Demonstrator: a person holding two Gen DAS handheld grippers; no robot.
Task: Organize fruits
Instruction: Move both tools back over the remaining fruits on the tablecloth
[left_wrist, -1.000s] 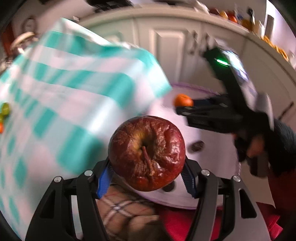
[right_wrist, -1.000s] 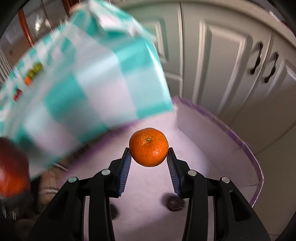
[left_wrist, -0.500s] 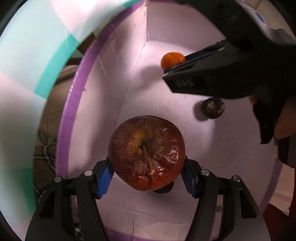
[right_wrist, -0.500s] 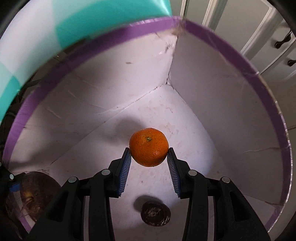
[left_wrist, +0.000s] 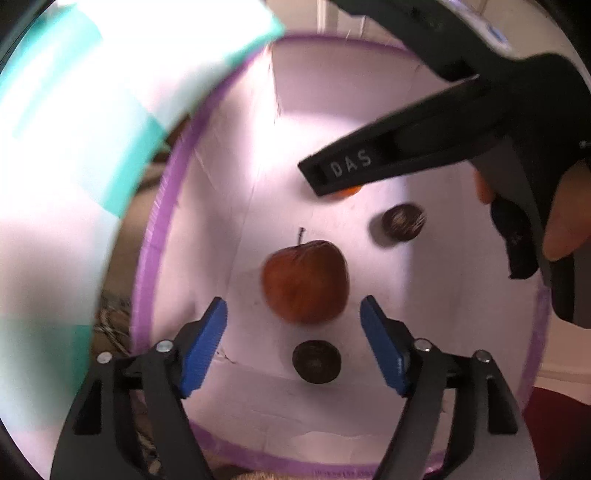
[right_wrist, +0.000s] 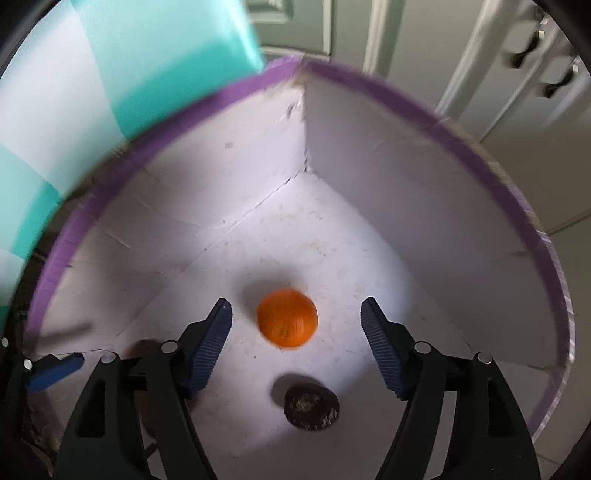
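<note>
A white box with a purple rim (left_wrist: 147, 236) (right_wrist: 436, 122) lies below both grippers. My left gripper (left_wrist: 293, 317) is open above it. A wrinkled red apple (left_wrist: 306, 280) is in the box just beyond its fingers, blurred. My right gripper (right_wrist: 295, 321) is open too. An orange mandarin (right_wrist: 287, 318) is free between and below its fingers, inside the box. In the left wrist view the right gripper's finger (left_wrist: 369, 166) hides most of the mandarin (left_wrist: 347, 191).
Two small dark round fruits lie on the box floor (left_wrist: 316, 361) (left_wrist: 402, 221); one shows in the right wrist view (right_wrist: 311, 405). A teal and white checked cloth (left_wrist: 74, 129) (right_wrist: 74, 96) hangs at the left. White cabinet doors (right_wrist: 480, 55) stand behind the box.
Both grippers have opened over the box. The apple has left the left gripper and the mandarin has left the right gripper; both are now lower in the box.
</note>
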